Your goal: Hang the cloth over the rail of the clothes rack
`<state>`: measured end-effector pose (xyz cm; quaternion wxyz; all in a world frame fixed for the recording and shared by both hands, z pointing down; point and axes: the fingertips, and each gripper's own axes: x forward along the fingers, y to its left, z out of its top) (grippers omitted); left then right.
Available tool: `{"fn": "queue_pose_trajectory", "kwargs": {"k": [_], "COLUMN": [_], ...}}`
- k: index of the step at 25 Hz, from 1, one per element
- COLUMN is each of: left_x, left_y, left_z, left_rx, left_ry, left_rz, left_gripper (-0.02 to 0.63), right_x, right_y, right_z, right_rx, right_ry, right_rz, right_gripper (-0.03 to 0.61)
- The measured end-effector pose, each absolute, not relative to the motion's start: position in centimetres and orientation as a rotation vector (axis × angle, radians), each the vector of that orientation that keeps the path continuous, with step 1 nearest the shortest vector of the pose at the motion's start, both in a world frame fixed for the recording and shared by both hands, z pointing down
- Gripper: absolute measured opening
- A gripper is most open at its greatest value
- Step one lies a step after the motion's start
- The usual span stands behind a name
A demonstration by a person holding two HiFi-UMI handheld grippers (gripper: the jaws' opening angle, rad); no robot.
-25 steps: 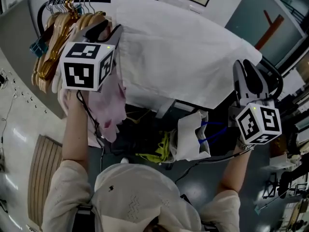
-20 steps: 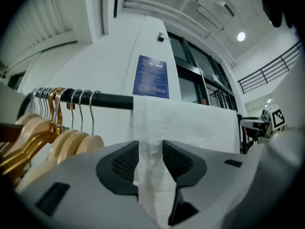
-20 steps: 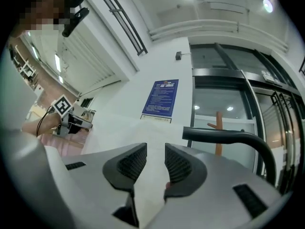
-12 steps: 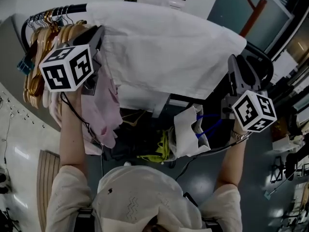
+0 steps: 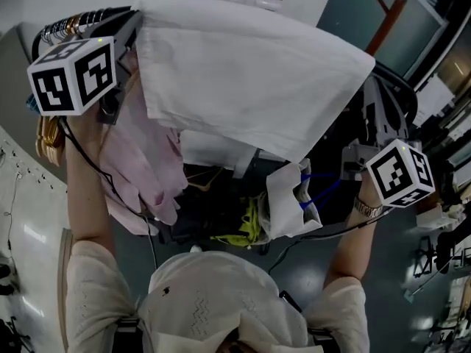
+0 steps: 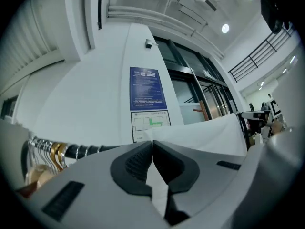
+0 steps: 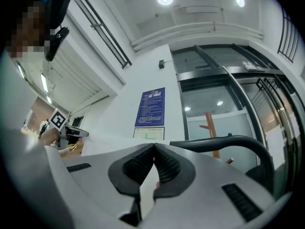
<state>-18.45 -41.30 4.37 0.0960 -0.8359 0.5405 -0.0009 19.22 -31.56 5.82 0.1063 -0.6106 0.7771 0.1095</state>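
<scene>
A large white cloth (image 5: 250,72) lies spread across the top of the clothes rack, whose black rail (image 5: 87,17) shows at the upper left. My left gripper (image 5: 135,22) holds the cloth's left corner; its jaws have just been closing and now stand shut on the fabric. In the left gripper view a white fold shows between the pads of the left gripper (image 6: 152,144), with the cloth (image 6: 209,132) and the rail (image 6: 83,150) beyond. My right gripper (image 5: 372,94) is at the cloth's right corner. In its own view the right gripper (image 7: 154,149) is shut with a white sliver between the pads.
Wooden hangers (image 5: 51,127) crowd the rail's left end, and a pink garment (image 5: 140,168) hangs below the left gripper. Under the rack sit a white bag with blue handles (image 5: 291,204) and a yellow item (image 5: 246,230). A blue wall notice (image 6: 147,87) faces me.
The left gripper has risen to the upper left and closed on the cloth's left corner, lifting that edge. The right gripper has shifted slightly right and rolled.
</scene>
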Motion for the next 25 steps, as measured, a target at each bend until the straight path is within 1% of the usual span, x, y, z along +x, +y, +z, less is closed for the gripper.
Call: {"fn": "queue_pose_trajectory", "kwargs": {"k": [3,7,13,16,18,20,23,25], "left_x": [-18.9,-19.2,-21.9,-23.5,-23.3,-21.1,-16.1,-13.0], "left_y": [-41.4,-41.5,-39.8,-39.2,-38.7,-37.9,-35.1,-33.2], "left_z": [2.7,3.8,3.5,2.9,2.5,2.6,4.2,6.6], "left_rx": [-2.395,-2.248,-1.870,-1.771,-1.808,-1.963,-2.218,-2.304], "left_ry": [1.630,1.702,1.927,1.981,1.907,1.722,1.375,1.224], "left_rz": [-0.063,-0.074,0.152,0.256,0.305,0.321,0.375,0.392], "left_gripper": [0.017,0.018,0.021,0.021,0.021,0.020,0.020,0.020], "right_x": [18.4,16.9,14.4,13.8,13.5,12.9,10.8,9.0], "right_y": [-32.0,-33.2,-33.0,-33.2,-33.2,-33.1,-32.6,-32.2], "right_z": [6.5,8.7,9.9,10.4,10.3,10.3,11.0,12.5], "right_rx": [-1.800,-1.830,-1.793,-1.807,-1.800,-1.753,-1.564,-1.425], "right_ry": [2.334,2.393,2.458,2.469,2.463,2.461,2.509,2.566], "right_rz": [0.294,0.276,0.328,0.378,0.437,0.463,0.382,0.314], "right_gripper": [0.018,0.018,0.020,0.018,0.018,0.018,0.018,0.018]}}
